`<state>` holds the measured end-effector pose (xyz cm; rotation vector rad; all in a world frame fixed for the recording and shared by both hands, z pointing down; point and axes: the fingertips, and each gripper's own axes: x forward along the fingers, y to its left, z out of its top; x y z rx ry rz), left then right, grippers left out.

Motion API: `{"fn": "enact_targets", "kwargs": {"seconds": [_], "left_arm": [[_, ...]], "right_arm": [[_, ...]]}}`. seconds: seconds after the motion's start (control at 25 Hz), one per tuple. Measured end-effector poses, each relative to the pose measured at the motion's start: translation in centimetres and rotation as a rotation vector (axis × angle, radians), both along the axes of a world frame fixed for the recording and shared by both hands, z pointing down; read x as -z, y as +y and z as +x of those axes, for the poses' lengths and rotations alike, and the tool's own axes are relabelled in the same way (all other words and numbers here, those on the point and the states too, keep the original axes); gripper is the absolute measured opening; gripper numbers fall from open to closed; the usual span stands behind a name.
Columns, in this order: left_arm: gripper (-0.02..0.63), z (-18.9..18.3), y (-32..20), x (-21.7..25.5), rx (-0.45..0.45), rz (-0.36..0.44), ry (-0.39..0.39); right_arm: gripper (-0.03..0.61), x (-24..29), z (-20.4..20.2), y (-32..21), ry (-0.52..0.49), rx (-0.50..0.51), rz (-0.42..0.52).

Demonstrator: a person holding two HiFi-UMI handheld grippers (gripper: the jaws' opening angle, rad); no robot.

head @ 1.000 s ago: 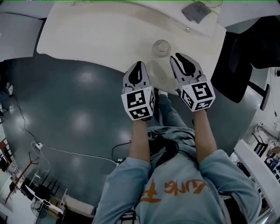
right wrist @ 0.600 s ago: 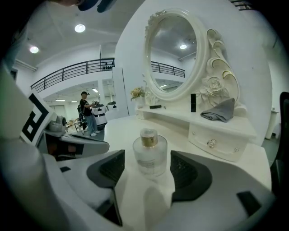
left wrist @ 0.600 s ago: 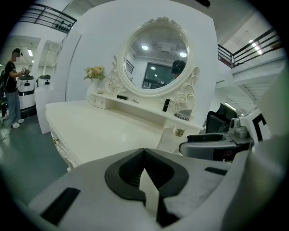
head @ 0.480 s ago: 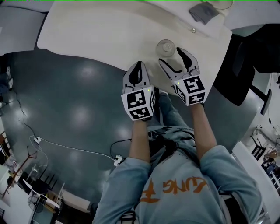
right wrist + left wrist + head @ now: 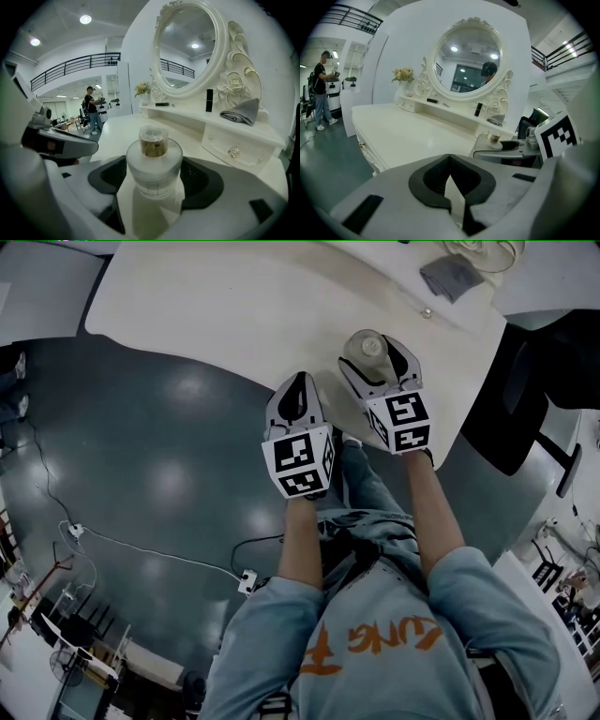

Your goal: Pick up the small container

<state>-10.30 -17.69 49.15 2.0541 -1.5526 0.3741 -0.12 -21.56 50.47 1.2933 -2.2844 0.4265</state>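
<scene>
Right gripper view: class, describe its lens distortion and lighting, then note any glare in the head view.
Right gripper view: fisheye, black corners, the mirror frame bowed; the small container is sharp and close, and the ceiling lamps burn white. Head view: soft lamp reflections blotch the dark floor, and the edges curve too.

Both bare forearms reach forward from pale blue sleeves, the left forearm (image 5: 298, 540) straight ahead and the right forearm (image 5: 433, 514) beside it, angled slightly inward. The left gripper (image 5: 298, 386) is level, its tip at the near edge of the table (image 5: 216, 315), with its jaws closed together and nothing between them. The right gripper (image 5: 375, 349) is further forward over the table, near its right end. Its jaws stand apart with the container (image 5: 153, 161) between them, the pads (image 5: 110, 176) close at either side; contact cannot be told.
</scene>
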Motion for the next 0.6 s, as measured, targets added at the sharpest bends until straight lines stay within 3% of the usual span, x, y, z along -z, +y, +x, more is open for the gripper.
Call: {"fn": "enact_targets", "kwargs": {"seconds": [0.6], "left_arm": [[0.021, 0.2, -0.4, 1.0, 0.047, 0.029, 0.007]], "right_arm": [[0.336, -1.0, 1.1, -1.0, 0.02, -0.05, -0.066]]}}
